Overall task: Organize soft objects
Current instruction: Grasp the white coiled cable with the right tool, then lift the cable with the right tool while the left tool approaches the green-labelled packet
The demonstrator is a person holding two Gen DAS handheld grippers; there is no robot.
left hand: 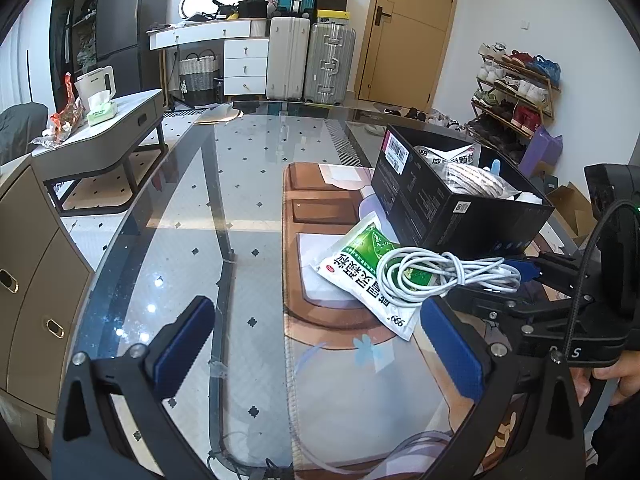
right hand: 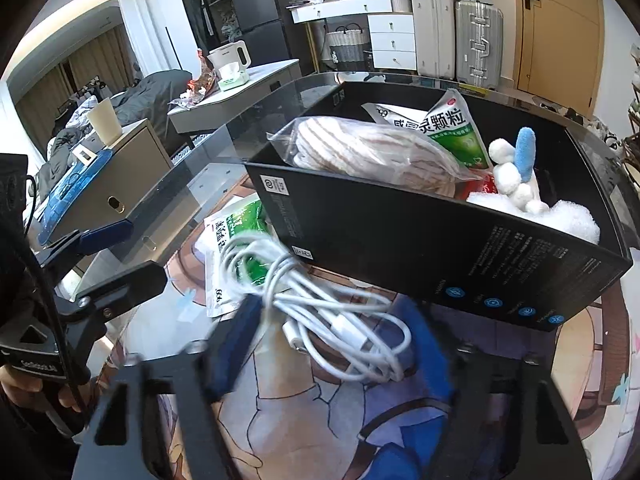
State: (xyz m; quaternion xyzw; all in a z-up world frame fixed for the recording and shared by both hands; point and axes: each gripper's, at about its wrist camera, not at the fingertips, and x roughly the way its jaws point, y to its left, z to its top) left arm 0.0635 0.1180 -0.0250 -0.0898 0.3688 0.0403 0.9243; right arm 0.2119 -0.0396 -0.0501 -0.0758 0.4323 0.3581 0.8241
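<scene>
A coiled white cable (left hand: 448, 276) lies on a green and white medicine sachet (left hand: 360, 276) on the printed mat, just in front of a black box (left hand: 456, 208). In the right wrist view the cable (right hand: 332, 312) sits between my right gripper's (right hand: 340, 344) blue pads, which are open around it. The box (right hand: 440, 248) holds a bagged striped cloth (right hand: 372, 156), another sachet (right hand: 456, 128), a white and blue plush toy (right hand: 516, 172) and white foam. My left gripper (left hand: 320, 344) is open and empty over the glass table, left of the sachet.
The glass table (left hand: 200, 208) carries a printed mat (left hand: 340, 380). A grey side table (left hand: 104, 136) with a kettle and tissues stands at the left. Suitcases (left hand: 312, 64), a white desk and a shoe rack (left hand: 516, 92) line the far wall.
</scene>
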